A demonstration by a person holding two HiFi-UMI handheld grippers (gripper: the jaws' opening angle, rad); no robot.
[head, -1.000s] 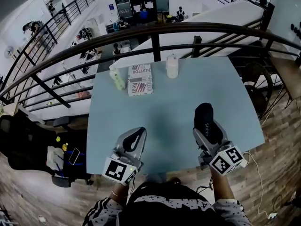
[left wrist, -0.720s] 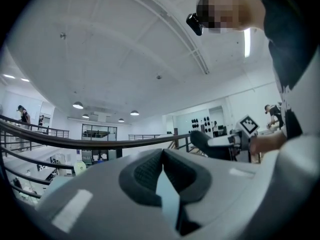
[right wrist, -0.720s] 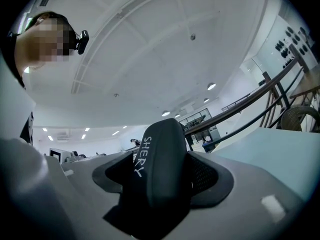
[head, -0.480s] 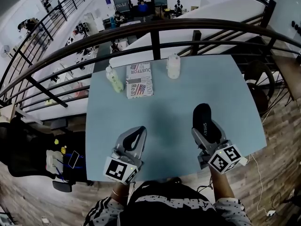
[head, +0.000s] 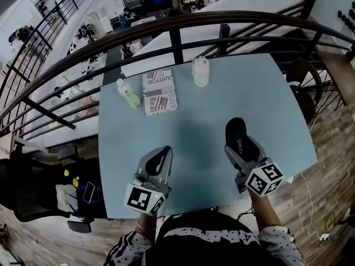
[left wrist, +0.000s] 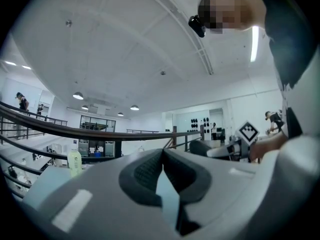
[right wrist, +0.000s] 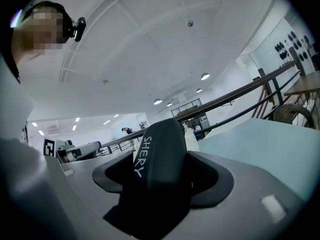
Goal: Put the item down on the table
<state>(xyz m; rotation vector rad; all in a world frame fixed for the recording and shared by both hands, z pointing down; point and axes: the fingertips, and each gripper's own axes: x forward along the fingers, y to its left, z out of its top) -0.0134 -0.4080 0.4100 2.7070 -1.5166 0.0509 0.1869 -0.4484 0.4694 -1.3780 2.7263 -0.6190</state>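
A black oblong case (head: 237, 138) printed "SHERY" is held over the light-blue table (head: 194, 118) near its front right. My right gripper (head: 240, 150) is shut on it. In the right gripper view the case (right wrist: 156, 166) stands up between the two dark pads of my right gripper (right wrist: 165, 181) and hides their tips. My left gripper (head: 160, 158) hovers over the table's front left, shut with nothing in it. In the left gripper view the tips of my left gripper (left wrist: 162, 154) meet, and only a thin sliver of table shows below them.
At the table's far side stand a pale green bottle (head: 128, 95), a printed paper pack (head: 160, 91) and a white bottle (head: 200, 72). A dark railing (head: 177, 26) runs just behind the table, with a drop to a lower floor beyond. The person's torso is at the near edge.
The head view has shifted a little, so the table sits lower and further left. Both grippers keep their places over the front of the table, and the case stays held.
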